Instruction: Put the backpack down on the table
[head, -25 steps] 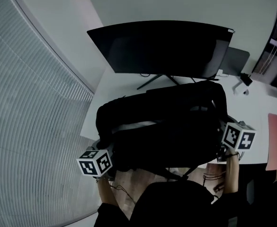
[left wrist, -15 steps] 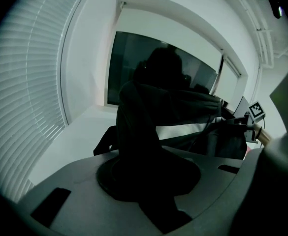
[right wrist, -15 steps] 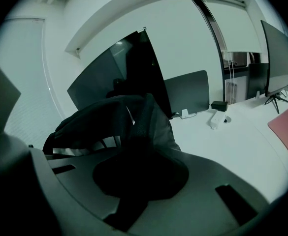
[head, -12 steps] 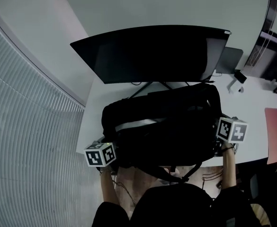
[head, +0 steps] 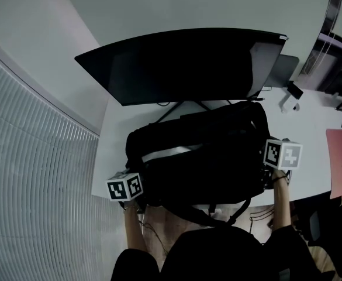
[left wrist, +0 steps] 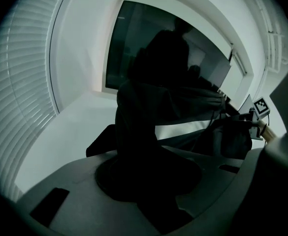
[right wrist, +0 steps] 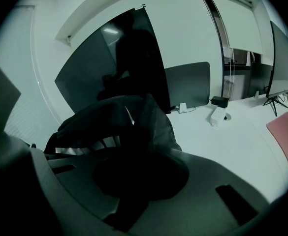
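Note:
The black backpack (head: pixel 200 157) with a pale grey stripe lies on its side on the white table (head: pixel 113 139), just before the monitor's stand. My left gripper (head: pixel 138 198) holds its left end; in the left gripper view black fabric (left wrist: pixel 144 146) runs between the jaws of the left gripper (left wrist: pixel 148 183), which are opening. My right gripper (head: pixel 266 179) is at the bag's right end, shut on a fold of backpack fabric (right wrist: pixel 148 132) that fills the right gripper (right wrist: pixel 134 181). The bag hides both sets of fingertips in the head view.
A wide dark monitor (head: pixel 182 63) stands close behind the bag. A grey panel (head: pixel 285 72) and a small power adapter (right wrist: pixel 217 116) sit at the back right. A pink-red sheet (head: pixel 341 163) is at the right edge. Window blinds (head: pixel 36 186) curve along the left.
Both grippers and the backpack have moved forward and down toward the monitor. The bag now rests further onto the table.

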A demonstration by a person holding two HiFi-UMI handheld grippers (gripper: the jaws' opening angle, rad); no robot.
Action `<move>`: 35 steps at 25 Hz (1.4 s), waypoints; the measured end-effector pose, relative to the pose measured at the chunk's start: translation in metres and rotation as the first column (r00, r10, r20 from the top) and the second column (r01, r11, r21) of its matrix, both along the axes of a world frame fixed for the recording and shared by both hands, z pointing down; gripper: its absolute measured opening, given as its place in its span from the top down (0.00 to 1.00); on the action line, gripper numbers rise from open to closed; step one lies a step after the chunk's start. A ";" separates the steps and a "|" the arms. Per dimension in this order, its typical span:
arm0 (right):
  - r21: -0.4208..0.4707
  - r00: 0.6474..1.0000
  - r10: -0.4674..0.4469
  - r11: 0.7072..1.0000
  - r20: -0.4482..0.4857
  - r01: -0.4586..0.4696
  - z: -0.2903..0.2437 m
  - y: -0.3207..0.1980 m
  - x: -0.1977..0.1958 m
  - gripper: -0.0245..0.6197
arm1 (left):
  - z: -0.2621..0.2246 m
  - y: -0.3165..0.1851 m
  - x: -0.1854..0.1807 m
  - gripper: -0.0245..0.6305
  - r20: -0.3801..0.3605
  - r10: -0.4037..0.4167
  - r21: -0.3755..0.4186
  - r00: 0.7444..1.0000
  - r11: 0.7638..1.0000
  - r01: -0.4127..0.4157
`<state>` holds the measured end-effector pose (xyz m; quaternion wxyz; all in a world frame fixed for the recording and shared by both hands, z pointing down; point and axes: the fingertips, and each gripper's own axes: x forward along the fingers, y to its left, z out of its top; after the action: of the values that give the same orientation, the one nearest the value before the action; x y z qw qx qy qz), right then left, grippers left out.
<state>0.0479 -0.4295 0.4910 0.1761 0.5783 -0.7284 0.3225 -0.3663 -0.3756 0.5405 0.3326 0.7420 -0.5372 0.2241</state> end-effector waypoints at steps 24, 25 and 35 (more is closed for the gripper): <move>-0.072 0.997 -0.028 0.997 -0.074 0.023 0.012 -0.007 -0.007 0.80 | 0.057 0.003 -0.013 0.65 0.021 -0.080 -0.196 0.997 0.977 0.083; -0.070 0.997 -0.032 0.997 -0.071 0.027 0.012 -0.008 -0.008 0.76 | 0.059 0.003 -0.014 0.65 0.032 -0.088 -0.198 0.996 0.976 0.092; -0.003 0.996 -0.029 1.000 -0.081 0.029 0.001 -0.011 -0.010 0.61 | 0.060 0.004 -0.028 0.49 0.146 -0.155 -0.141 0.977 0.974 0.175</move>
<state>0.0377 -0.4400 0.4923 0.2106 0.5802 -0.7285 0.2970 -0.3945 -0.3714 0.6001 0.3692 0.6503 -0.5995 0.2855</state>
